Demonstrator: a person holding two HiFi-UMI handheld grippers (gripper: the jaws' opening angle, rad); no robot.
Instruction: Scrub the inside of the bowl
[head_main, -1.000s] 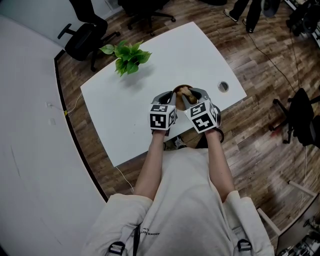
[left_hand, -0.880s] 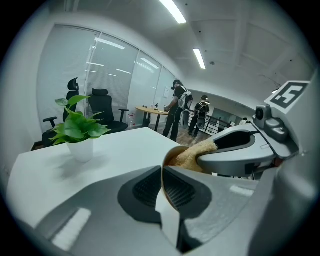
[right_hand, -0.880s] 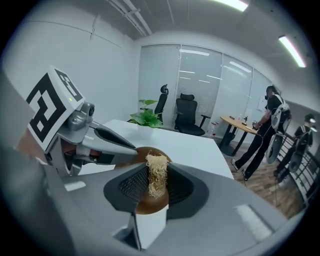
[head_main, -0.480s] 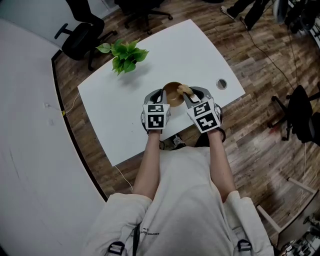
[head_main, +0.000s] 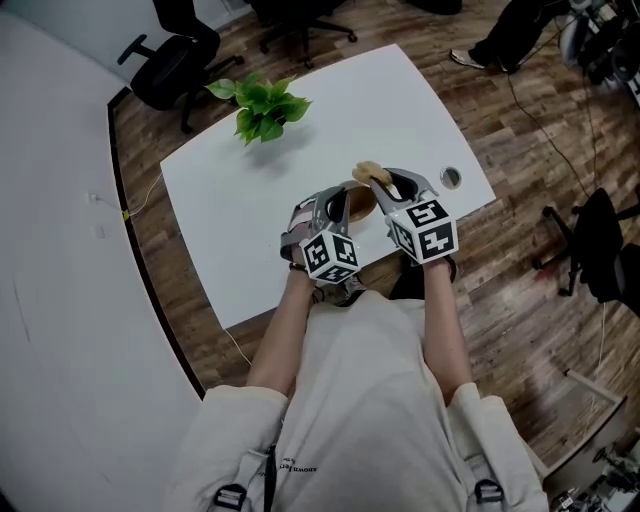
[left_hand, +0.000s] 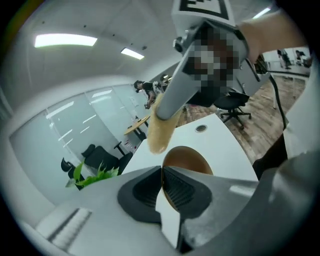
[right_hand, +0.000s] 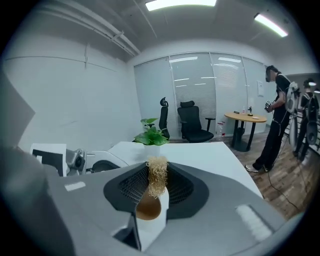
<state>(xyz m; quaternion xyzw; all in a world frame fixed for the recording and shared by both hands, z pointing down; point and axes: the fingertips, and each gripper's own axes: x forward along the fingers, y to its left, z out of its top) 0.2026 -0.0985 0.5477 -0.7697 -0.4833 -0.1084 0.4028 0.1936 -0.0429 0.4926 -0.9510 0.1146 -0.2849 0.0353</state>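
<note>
1. Where the person's forearms reach out over the near edge of the white bench, the left tongs are pressed together on the rim of the brown bowl.
2. In the left gripper view the left tongs' two ribbed pads meet on that rim. The bowl's brown inside opens just beyond them, turned toward the right tongs.
3. The bowl sits between the two grippers, near the bench's front edge. Whether it touches the bench cannot be told.
4. The right tongs are clamped on a tan, fibrous scrubber, and the right gripper view shows the pads squeezing its strands.
5. Seen from the left gripper, the scrubber points down just above the bowl's far rim, outside the hollow and apart from it.
6. A round cable hole lies in the bench to the right of the grippers.
7. A leafy green plant stands at the bench's far left side, well apart from the bowl.
8. Beyond the bench, black office chairs stand on the wooden floor.
9. Farther off, the right gripper view shows a round table with a person standing beside it.
</note>
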